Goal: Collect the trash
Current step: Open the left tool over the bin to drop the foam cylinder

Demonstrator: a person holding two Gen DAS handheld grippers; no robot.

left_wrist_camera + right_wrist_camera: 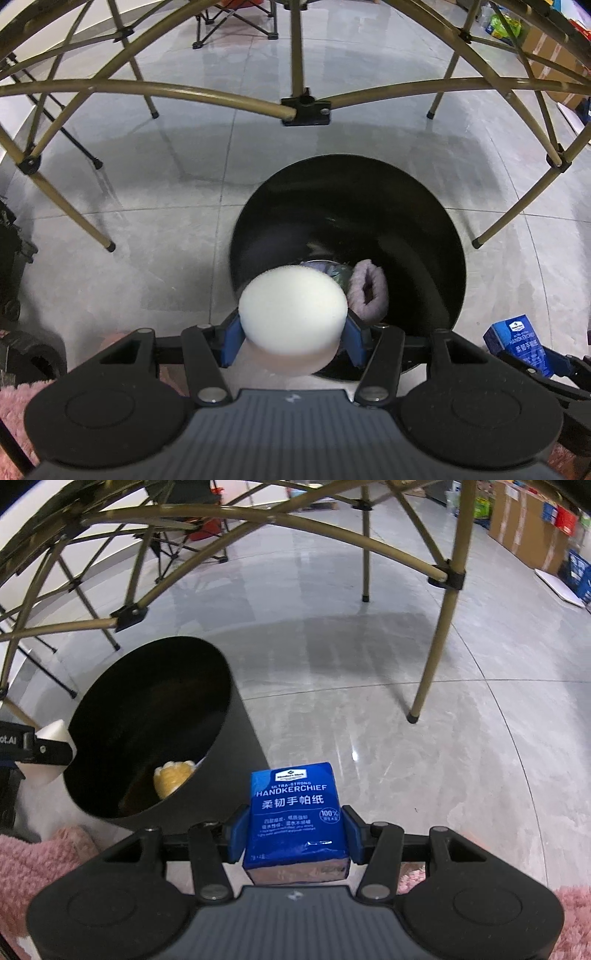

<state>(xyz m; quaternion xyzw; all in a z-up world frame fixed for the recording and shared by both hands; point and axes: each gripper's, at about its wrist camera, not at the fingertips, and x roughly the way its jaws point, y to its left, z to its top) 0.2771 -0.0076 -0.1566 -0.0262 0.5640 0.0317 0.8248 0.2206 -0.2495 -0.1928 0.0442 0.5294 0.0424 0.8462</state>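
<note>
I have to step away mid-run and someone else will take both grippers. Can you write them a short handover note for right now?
Left gripper: shut on the white sponge, at the near rim of the black bin.
Right gripper: shut on the blue tissue pack, to the right of the bin, not over it.
Done: a purple item and a yellow item lie in the bin.
Left: release the sponge into the bin, then bring the pack over and drop it.

The white foam puck (pixel 293 314) hides part of the black bin's (pixel 424 221) contents.
</note>
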